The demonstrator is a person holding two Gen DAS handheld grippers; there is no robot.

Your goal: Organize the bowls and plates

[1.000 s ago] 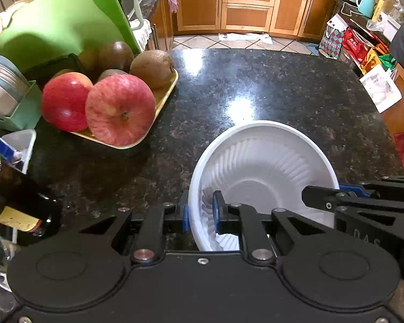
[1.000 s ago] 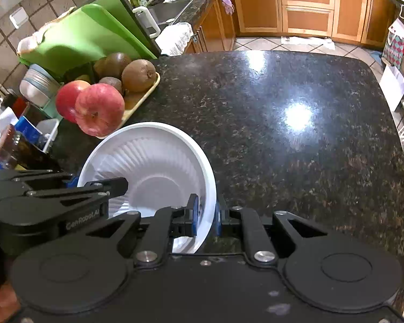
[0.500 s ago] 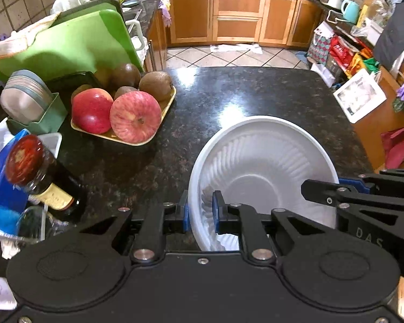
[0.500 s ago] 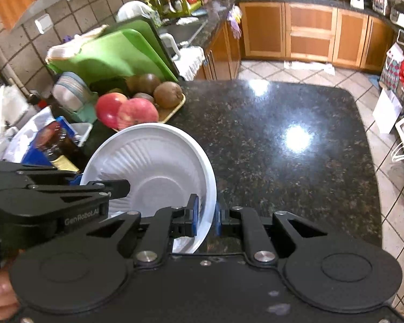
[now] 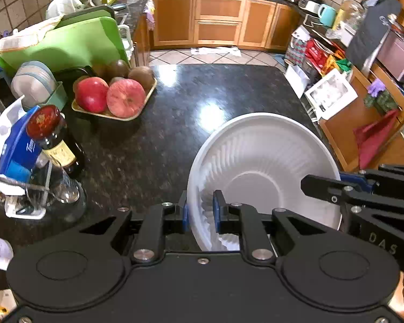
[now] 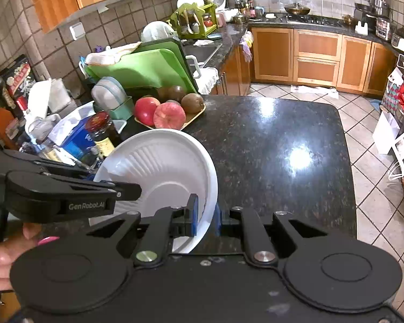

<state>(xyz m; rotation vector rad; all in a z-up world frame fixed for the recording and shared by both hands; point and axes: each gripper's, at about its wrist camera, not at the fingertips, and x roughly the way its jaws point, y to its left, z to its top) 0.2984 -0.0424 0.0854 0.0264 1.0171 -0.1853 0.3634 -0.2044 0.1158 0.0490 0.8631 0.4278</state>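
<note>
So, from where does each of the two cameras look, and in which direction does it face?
Left wrist: sits on the left gripper, faces forward over the bowl and counter toward the cabinets; its own fingers clamp the bowl's left rim, and the right gripper enters from the right.
Right wrist: sits on the right gripper, faces the same way; its fingers clamp the bowl's right rim, with the left gripper and a hand at left.
Shared: bowl, counter, apples.

The bowl (image 5: 261,158) is white with fluted ribs. At ten o'clock, red apples (image 5: 109,97) sit on a yellow tray (image 5: 113,115) before green cutting boards (image 5: 67,45). The countertop (image 5: 175,123) is speckled black; the cabinets (image 5: 218,21) are orange-brown.
</note>
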